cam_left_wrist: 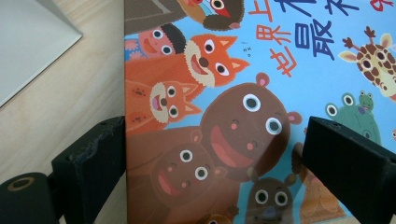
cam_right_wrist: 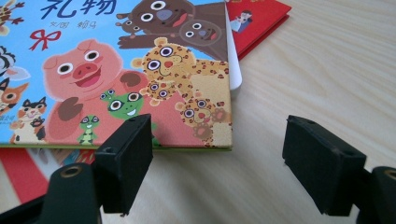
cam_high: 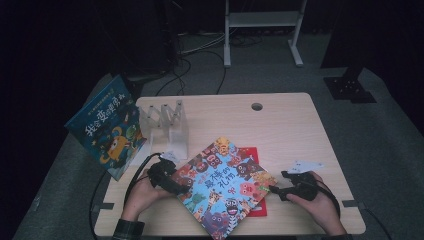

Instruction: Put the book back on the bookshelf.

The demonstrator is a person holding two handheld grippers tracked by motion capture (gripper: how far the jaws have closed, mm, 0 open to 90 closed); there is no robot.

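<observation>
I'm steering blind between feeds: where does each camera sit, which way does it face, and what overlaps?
High view: above the person's side, looking forward and down on the table; both hands, left gripper and right gripper show.
Left gripper view: rides the left gripper, looking along its open jaws at the animal picture book.
Right gripper view: rides the right gripper, jaws open, facing the book's corner and the red book.
All three share the picture book.
</observation>
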